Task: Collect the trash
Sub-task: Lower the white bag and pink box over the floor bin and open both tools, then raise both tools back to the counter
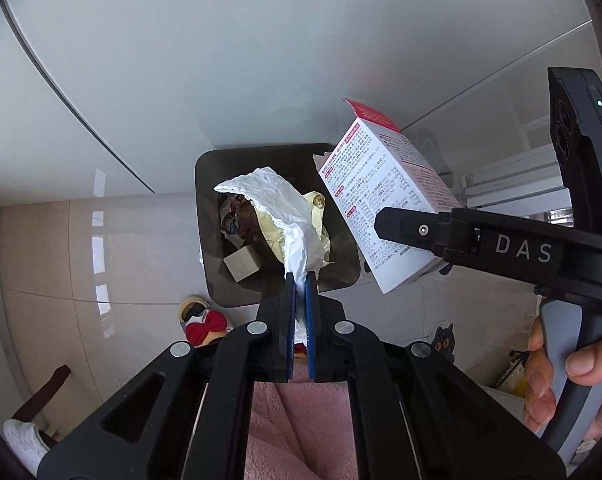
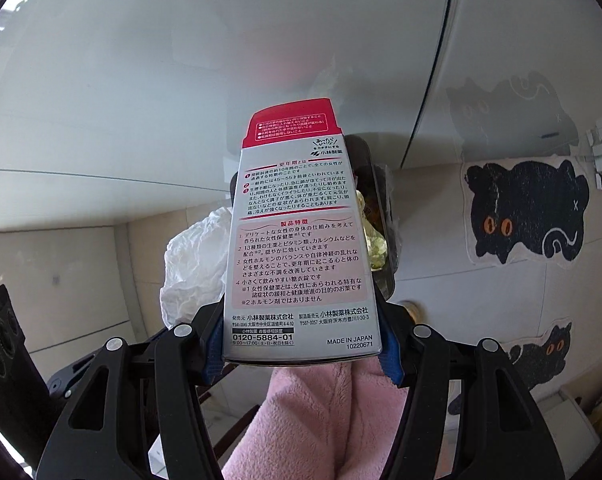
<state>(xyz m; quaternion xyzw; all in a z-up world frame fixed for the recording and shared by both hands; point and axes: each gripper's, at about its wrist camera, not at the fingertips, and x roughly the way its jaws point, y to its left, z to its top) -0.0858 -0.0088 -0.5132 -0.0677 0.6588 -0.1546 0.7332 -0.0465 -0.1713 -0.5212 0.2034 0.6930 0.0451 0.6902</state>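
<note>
Left claw pinches crumpled white tissue; right claw clamps red-topped, text-covered carton.

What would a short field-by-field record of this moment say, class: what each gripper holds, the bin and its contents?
left gripper: shut on crumpled white paper tissue
right gripper: shut on white and red printed cardboard box, top flap open
bin: dark rectangular trash bin on the floor, under both items
bin contents: small grey box, yellowish wrapper
</note>
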